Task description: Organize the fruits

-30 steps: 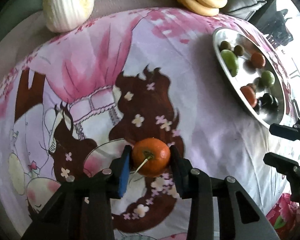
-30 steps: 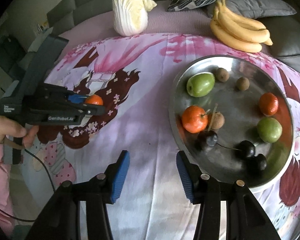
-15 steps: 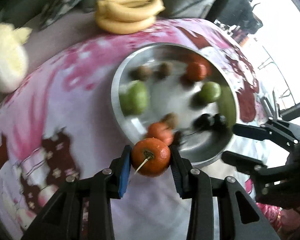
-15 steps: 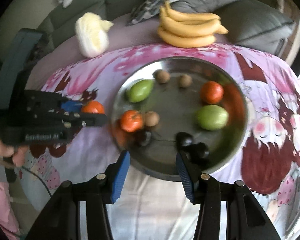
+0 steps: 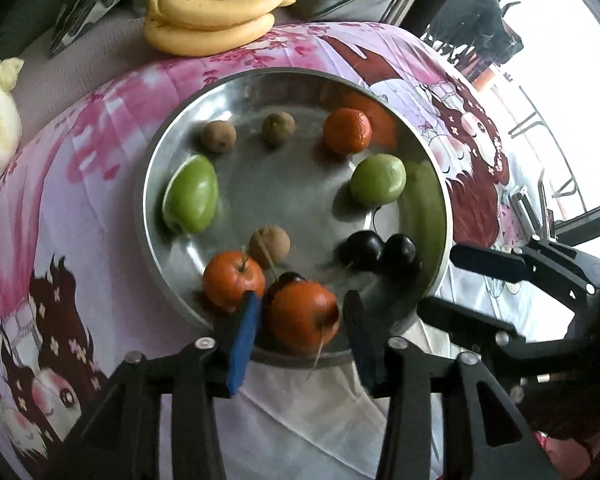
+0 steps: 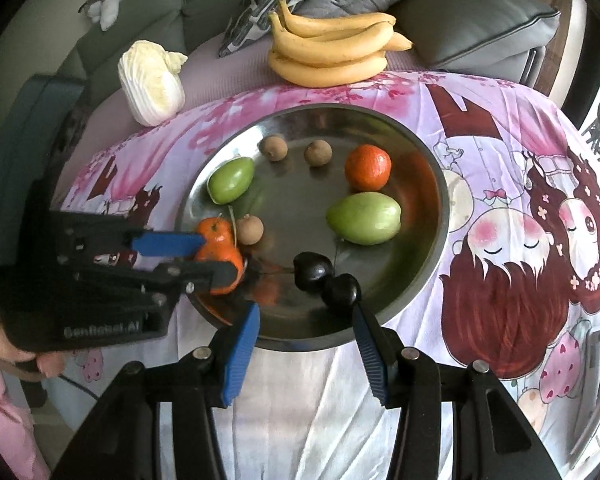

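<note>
Left gripper is now hovering over metal tray; jaws just opening, releasing orange. Right gripper is idling open, empty.

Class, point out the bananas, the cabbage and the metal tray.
bananas [image 6: 332,54]: right wrist view, middle of the bunch.
cabbage [image 6: 152,82]: right wrist view, leafy body.
tray [image 5: 292,184]: left wrist view, bare centre.

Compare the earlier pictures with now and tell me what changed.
The left hand-held gripper carried the orange from the cloth to the near edge of the steel tray. Its jaws have just been opening, with the orange between them. The right hand-held gripper swung over the tray too, empty and open. Tray fruits unchanged.
</note>
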`<state>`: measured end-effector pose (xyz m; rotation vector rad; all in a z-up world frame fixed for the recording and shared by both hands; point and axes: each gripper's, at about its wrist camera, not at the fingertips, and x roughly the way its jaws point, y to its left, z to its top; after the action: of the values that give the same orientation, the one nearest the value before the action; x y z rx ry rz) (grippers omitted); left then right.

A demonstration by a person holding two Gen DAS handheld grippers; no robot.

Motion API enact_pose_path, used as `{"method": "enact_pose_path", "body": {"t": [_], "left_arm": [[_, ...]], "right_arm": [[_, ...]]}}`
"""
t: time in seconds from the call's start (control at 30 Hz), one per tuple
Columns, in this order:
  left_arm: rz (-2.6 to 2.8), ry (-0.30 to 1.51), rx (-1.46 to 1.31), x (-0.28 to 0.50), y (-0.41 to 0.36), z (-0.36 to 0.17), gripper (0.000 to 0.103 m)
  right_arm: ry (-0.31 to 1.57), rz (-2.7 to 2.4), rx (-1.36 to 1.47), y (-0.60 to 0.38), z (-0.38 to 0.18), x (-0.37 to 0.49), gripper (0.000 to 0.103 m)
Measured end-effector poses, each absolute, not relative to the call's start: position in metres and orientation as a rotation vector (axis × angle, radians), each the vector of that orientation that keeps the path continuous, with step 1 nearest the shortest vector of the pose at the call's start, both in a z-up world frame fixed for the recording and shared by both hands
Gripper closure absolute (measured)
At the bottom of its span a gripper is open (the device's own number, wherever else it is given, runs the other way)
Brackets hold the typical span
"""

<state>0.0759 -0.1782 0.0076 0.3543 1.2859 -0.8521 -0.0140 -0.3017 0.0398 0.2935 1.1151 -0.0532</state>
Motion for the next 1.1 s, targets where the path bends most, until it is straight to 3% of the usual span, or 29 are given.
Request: {"method": "enact_pose_path", "body": {"t": [0.27, 0.33, 0.4, 0.67, 0.77, 1.1], "left_arm": [[-0.728, 1.241, 0.249, 0.054, -0.141, 0.011, 0.042], [-0.678, 1.222, 0.263, 0.043, -0.133, 0.007, 0.031], [-0.647, 1.218, 0.268, 0.034, -0.126, 0.002, 0.029], [-0.513, 1.197, 0.221, 0.012, -0.083, -0.01, 0.019], [-0.469, 1.19, 0.196, 0.009, -0.07, -0.012, 0.006], [-0.407, 1.231, 0.187, 0.001, -0.064, -0.017, 0.006]], "right_arm": [[1.114, -0.073, 0.288, -0.297, 0.043, -0.016, 0.049], [1.119, -0.079, 0.289, -0.294, 0.042, -0.018, 0.049], [1.125, -0.081, 0.286, -0.292, 0.04, -0.022, 0.049], [1.146, -0.104, 0.243, -0.28, 0.037, -0.04, 0.037], [1.146, -0.122, 0.234, -0.275, 0.036, -0.047, 0.028], [1.168, -0.129, 0.201, -0.258, 0.027, -0.058, 0.014]]}}
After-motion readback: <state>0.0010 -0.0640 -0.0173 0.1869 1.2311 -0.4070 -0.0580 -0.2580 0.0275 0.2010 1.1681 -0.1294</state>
